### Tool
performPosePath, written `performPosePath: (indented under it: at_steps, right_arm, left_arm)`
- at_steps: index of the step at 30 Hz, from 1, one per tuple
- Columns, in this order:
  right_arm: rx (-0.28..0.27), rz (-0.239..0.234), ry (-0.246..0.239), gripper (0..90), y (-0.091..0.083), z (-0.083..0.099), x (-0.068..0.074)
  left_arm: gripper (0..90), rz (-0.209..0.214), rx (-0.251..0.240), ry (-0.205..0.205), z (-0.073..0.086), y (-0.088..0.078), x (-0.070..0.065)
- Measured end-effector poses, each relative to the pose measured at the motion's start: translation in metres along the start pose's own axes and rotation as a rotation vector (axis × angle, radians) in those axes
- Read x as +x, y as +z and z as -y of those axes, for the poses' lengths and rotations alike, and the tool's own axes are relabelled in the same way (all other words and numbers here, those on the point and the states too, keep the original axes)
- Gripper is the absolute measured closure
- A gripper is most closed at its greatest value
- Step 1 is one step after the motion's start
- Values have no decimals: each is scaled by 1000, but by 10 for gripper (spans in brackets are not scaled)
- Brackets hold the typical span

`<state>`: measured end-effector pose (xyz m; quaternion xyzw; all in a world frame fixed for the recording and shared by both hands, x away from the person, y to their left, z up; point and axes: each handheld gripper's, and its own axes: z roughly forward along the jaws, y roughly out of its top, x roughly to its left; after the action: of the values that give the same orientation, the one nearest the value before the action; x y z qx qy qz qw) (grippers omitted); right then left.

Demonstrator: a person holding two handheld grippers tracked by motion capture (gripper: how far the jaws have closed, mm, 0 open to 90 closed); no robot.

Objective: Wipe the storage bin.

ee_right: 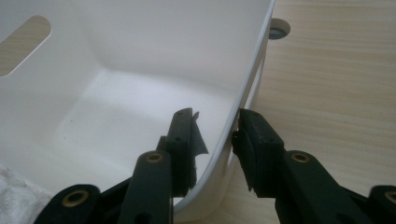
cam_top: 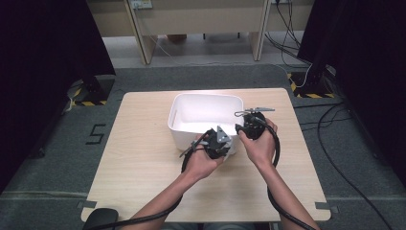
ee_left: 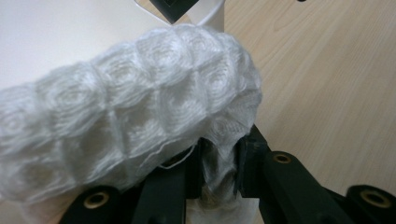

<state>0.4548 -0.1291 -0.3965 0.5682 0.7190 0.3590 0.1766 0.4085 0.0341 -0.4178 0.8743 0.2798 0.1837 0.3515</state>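
Cloth [ee_left: 121, 116] status: white waffle-weave, pinched at its edge in the left gripper [ee_left: 219, 163], fingers nearly closed on a bunched fold. It hangs over the near rim of the white bin [cam_top: 184, 103], partly inside by the look of the right gripper view, where a corner shows at lower left [ee_right: 14, 196].

Right gripper [ee_right: 217, 140]: fingers straddle the bin's side wall, 1 inside, 1 outside, and look pressed on it, so it's bracing the bin.

Likely step: drop the cloth into the bin. To do it well:
- keep the right clamp on the wall so the bin doesn't slide on the desk
- carry the left gripper further over the opening before letting go, otherwise the trailing part may drape over the rim
- open the left fingers fully; the weave is loopy and could snag on a pad

Surface: light wood-grain desk [cam_top: 143, 158], bare apart from the bin, 1 small round hole near the bin [ee_right: 279, 29]. Room: grey carpet, a "5" marked on the floor [cam_top: 95, 134], yellow-black hazard tape at the stand feet, cables at right, dark panels on both sides.
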Motion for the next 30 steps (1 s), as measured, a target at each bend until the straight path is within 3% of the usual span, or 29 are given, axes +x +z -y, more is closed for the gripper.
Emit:
performPosePath:
  at_steps: [30]
  right_arm:
    - [0, -2, 0, 672, 0, 0, 0]
  left_arm:
    - [759, 11, 52, 9, 13, 23, -4]
